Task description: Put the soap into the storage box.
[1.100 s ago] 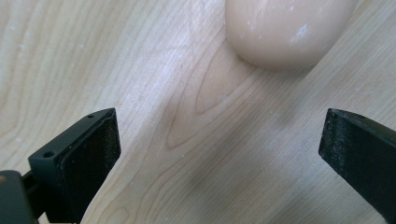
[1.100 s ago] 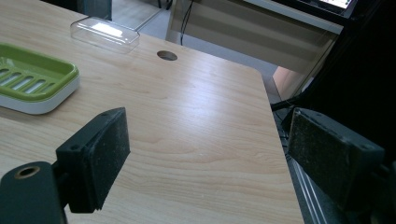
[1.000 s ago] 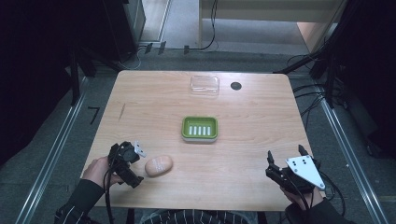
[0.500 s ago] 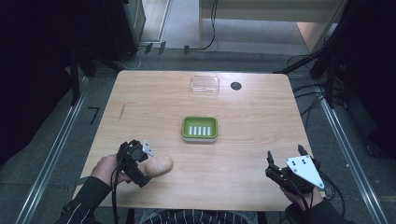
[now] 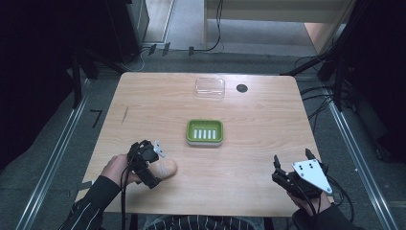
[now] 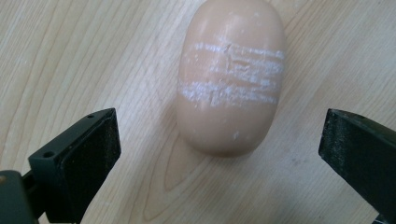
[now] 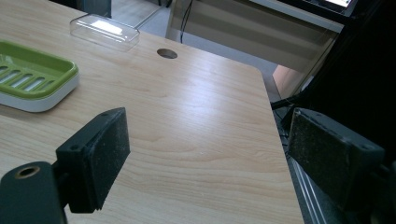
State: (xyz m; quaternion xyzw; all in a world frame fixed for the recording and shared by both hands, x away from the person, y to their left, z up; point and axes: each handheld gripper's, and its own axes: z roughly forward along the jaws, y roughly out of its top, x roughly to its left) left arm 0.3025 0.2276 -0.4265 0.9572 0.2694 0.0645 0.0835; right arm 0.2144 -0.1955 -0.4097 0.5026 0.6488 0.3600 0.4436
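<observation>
A tan oval bar of soap with white scuff stripes lies on the wooden table near its front left. My left gripper hovers right over the soap, pointing down. Its jaws are open wide, one on each side of the bar and clear of it. A green soap dish with a white base sits mid-table, empty. My right gripper rests open at the front right corner, holding nothing. The dish lies far to its left.
A clear plastic lid lies at the table's far edge, beside a round cable hole. The table's right edge drops off close beside the right gripper. Cables run over the floor behind and to the right.
The left gripper has moved right from beside the soap to over it, with open jaws straddling the bar. The right gripper has stayed put.
</observation>
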